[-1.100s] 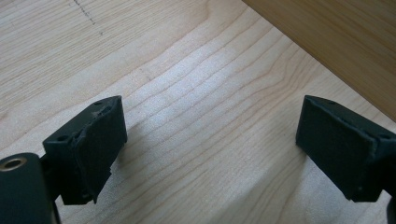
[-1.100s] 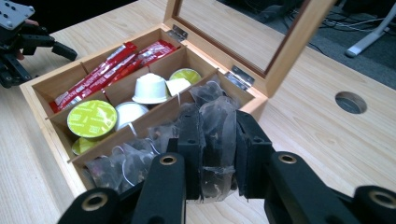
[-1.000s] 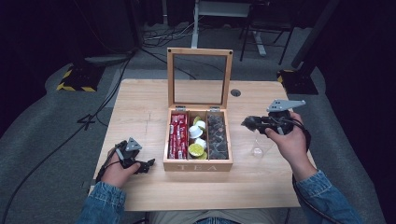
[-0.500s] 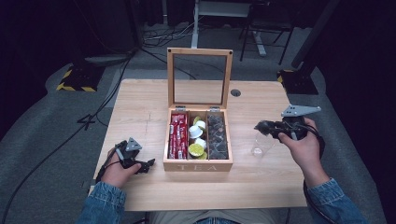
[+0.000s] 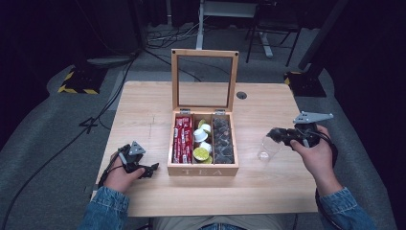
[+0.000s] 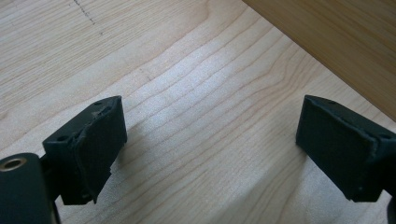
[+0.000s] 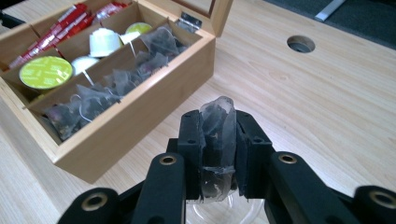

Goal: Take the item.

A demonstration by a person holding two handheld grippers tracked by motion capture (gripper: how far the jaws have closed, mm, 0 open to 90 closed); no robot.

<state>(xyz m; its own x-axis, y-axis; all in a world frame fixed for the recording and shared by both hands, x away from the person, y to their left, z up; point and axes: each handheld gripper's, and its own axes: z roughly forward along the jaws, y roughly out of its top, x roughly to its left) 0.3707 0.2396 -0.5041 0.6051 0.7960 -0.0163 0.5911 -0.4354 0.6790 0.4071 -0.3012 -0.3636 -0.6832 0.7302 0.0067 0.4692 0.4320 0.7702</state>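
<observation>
Right tongs (image 7: 219, 154) pinch a tea bag (image 7: 217, 135).

- I read "TEA" on the front wall of the wooden box (image 5: 203, 171), the side nearest the person.
- The red sachets (image 5: 182, 139) in the box's left compartment carry print, but I can't make it out.

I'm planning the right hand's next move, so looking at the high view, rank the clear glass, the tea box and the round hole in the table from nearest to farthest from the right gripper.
1. clear glass: just left of the right gripper, almost under its fingers.
2. tea box: farther left, mid-table.
3. round hole: up toward the far edge, beside the box's raised lid; close to the box's distance, so the last two are hard to separate.
</observation>
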